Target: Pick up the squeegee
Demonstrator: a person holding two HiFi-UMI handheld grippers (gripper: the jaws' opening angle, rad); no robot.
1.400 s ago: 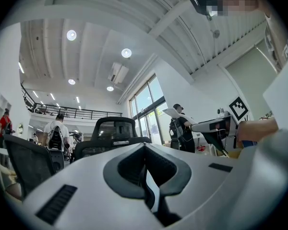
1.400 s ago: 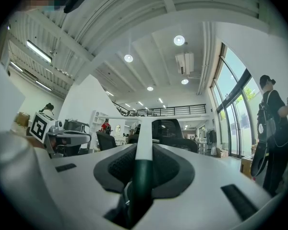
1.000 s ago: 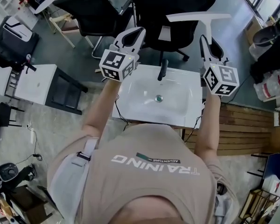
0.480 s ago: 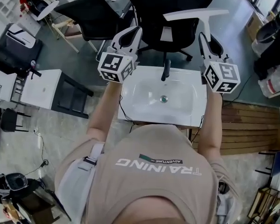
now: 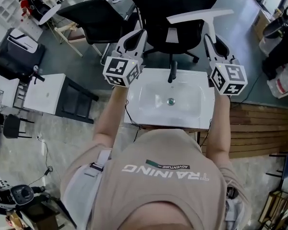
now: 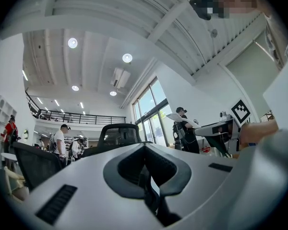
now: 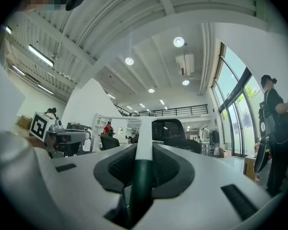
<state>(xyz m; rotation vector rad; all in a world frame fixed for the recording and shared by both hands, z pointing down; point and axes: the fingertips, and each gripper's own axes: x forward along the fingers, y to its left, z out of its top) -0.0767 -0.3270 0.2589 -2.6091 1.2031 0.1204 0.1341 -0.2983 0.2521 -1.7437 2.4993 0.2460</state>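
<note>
The squeegee [image 5: 199, 15] is a white T-shaped tool with a dark green handle, and it is lifted above the white sink [image 5: 139, 116]. My right gripper [image 5: 209, 37] is shut on its handle, with the blade sticking out beyond the fingertips. In the right gripper view the green handle [image 7: 140, 181] runs up between the jaws of the right gripper [image 7: 145, 152] into the white blade [image 7: 175, 120]. My left gripper [image 5: 141, 32] hovers over the sink's left side. In the left gripper view the left gripper [image 6: 145, 150] is shut, with nothing between its pads.
A black faucet [image 5: 172, 72] and drain [image 5: 171, 101] sit in the sink below both grippers. Black office chairs [image 5: 169, 6] stand just beyond it. A white cabinet [image 5: 41, 92] is to the left, and wooden slats [image 5: 259, 128] are to the right. A person [image 7: 273, 123] stands at the right.
Both grippers stay over the sink with the squeegee still held. Only the head view has shifted slightly.
</note>
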